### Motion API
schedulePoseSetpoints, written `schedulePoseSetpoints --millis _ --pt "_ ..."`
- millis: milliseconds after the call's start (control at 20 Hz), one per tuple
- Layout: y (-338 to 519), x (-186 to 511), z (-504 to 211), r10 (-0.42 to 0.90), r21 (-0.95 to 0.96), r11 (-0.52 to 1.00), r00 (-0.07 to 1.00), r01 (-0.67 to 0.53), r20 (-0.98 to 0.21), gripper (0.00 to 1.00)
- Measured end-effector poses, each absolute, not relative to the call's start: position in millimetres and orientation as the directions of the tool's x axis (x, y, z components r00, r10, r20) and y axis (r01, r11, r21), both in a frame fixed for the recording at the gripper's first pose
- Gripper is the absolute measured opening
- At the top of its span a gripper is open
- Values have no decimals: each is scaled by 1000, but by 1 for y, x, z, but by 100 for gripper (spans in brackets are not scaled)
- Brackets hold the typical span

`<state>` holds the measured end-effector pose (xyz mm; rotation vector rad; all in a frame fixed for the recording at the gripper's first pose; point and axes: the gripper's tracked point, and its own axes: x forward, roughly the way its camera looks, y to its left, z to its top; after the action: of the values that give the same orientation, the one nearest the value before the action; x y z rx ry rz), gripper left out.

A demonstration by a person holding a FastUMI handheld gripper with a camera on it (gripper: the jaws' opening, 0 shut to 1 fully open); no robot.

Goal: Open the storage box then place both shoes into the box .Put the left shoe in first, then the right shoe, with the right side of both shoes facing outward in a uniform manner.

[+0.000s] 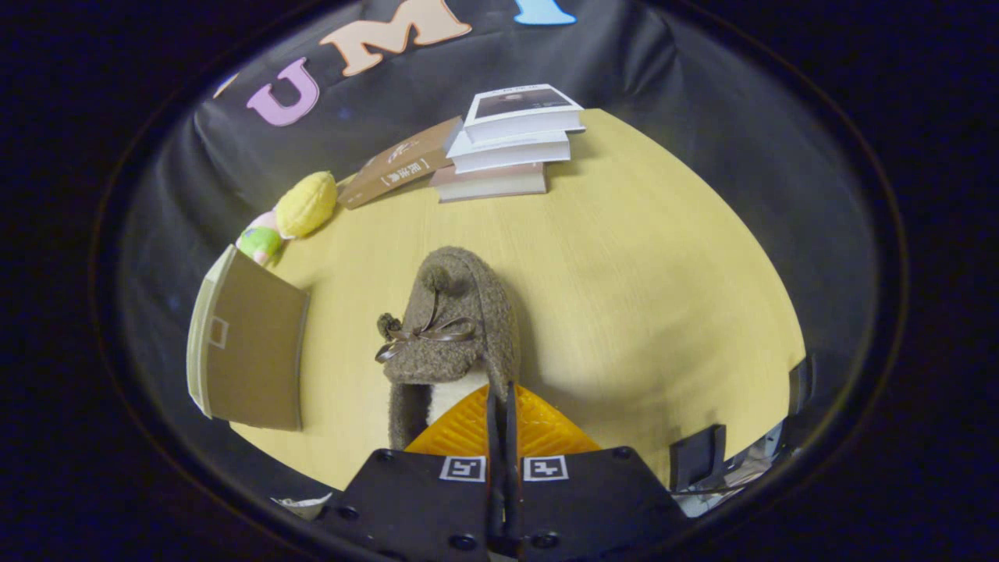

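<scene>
Your gripper (pixel 501 406) has its two fingers drawn right together, with only a thin slit between them, and they look pinched on the heel rim of the brown fuzzy shoe (pixel 456 328); the exact contact is hidden behind the fingers, so you cannot be fully sure both press on it. The shoe runs away from the fingers, toe pointing ahead, with a dark ribbon bow (pixel 425 337) and a pompom on top and pale lining at the opening. It sits over the yellow wooden table (pixel 640 281). Off to your left of the shoe stands the brown storage box (pixel 250 351). Farther on, a yellow and green plush toy (pixel 293 215) lies near the table's edge, and beyond the shoe a stack of books (pixel 511 144) rests by the booth's black wall
</scene>
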<state>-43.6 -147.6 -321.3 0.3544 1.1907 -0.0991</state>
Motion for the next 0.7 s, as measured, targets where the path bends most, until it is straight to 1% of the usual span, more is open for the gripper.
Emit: schedulePoseSetpoints --millis 300,700 --pt "-102 -30 -274 148 281 922 430 265 -891 4" --pt "-23 0 -222 186 334 914 494 229 -849 4"
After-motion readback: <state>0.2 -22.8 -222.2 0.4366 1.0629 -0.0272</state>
